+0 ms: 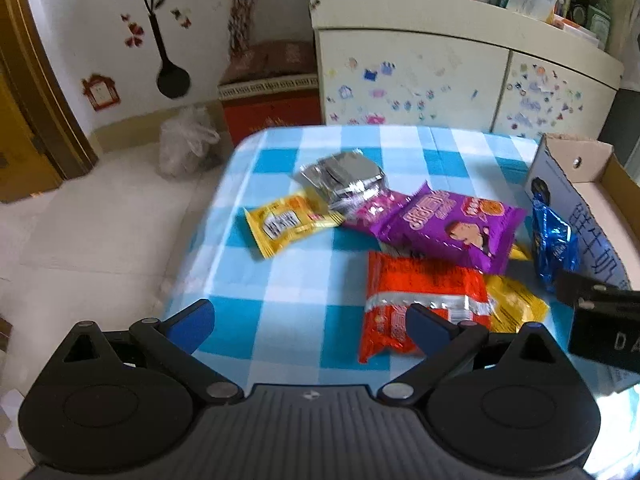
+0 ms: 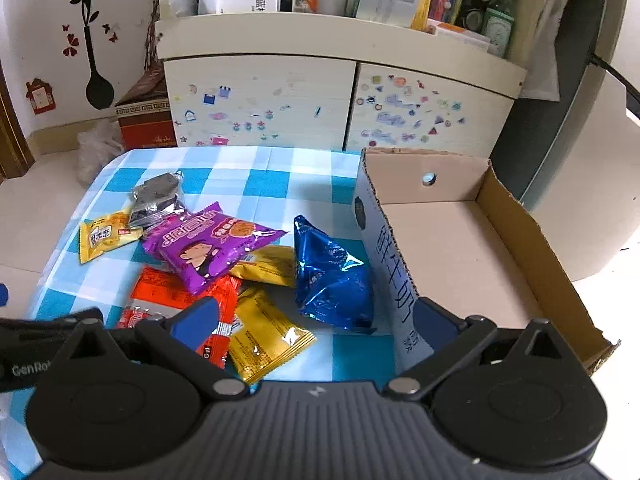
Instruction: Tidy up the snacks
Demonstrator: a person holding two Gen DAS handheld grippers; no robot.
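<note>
- Left gripper (image 1: 310, 322): jaws spread wide, nothing between the blue pads, hovering above the near left part of the checked tablecloth (image 1: 280, 280), tilted downward.
- Right gripper (image 2: 316, 320): jaws likewise wide apart and holding nothing, hanging over the near edge of the table, its right finger just beside the near end of the cardboard box (image 2: 460, 248).
- Snacks heaped loosely mid-table, left of the box, none inside it.
- Purple packet (image 1: 448, 228) on top of the heap, overlapping a pink wrapper (image 1: 368, 212) on its left and the far edge of the red packet (image 1: 420, 288).
- Red packet nearest the left gripper, partly behind its right finger in the left wrist view.
- Silver foil packet (image 1: 344, 176) at the far side of the heap, touching the yellow packet (image 1: 288, 224) lying furthest left.
- Two more yellow-gold packets: one near and right of the red one (image 2: 264, 336), one tucked under the purple packet's right end (image 2: 268, 266).
- Blue foil packet (image 2: 332, 280) standing puffed up, leaning against the left outer wall of the box.
- Box open at the top, bare inside, on the right half of the table.
- Beyond the table: a pale cabinet (image 2: 260, 96) dotted with stickers, cluttered on top.
</note>
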